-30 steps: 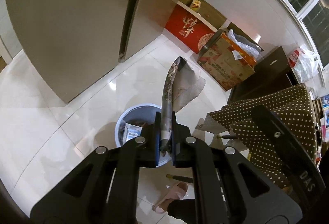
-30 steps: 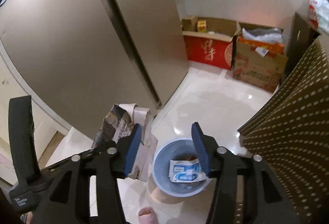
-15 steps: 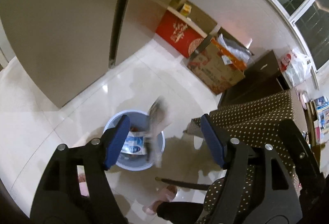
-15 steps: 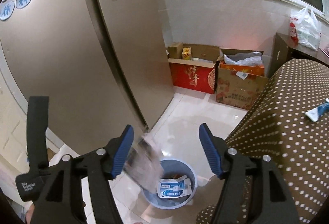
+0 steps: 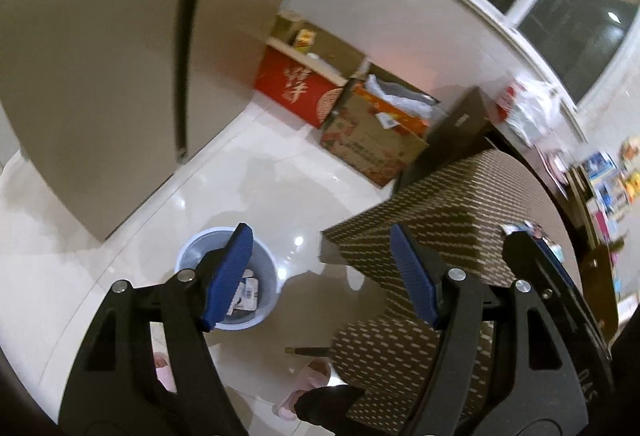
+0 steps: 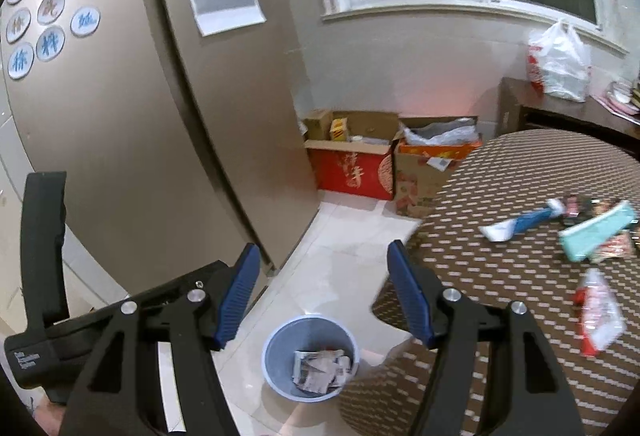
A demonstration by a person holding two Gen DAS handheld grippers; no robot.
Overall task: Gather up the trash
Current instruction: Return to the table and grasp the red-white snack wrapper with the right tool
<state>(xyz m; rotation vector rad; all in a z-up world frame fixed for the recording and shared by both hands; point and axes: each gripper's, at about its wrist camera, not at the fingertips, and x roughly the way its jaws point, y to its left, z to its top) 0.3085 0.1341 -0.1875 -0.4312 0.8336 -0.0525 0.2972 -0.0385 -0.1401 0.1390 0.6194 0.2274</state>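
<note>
Down below both grippers, on the floor, sits the blue bin (image 6: 310, 356) with crumpled paper and wrappers (image 6: 320, 372) already in it. The left gripper (image 5: 320, 276) has its jaws spread wide with nothing between them, and the right gripper (image 6: 322, 292) is the same: wide apart and empty. Off to the right of the right gripper, on the polka-dot worktop (image 6: 500, 276), there's more trash waiting: a blue-and-white tube (image 6: 520, 222), a teal packet (image 6: 596, 230) and a red-and-white wrapper (image 6: 598, 320).

What could go wrong from here, I reckon: those wrappers are flat and slippery on cloth, so a gripper coming in too shallow might just shove one along or pinch the tablecloth with it. The wrapper nearest the worktop edge could get nudged off onto the floor too. Also both views are a bit blurred, so aim could be sloppy.

Compared with a second ago: the left gripper was clamped on a folded newspaper over the bin, and now that paper's in the bin and the jaws are wide. Both views have swung up toward the worktop.
</note>
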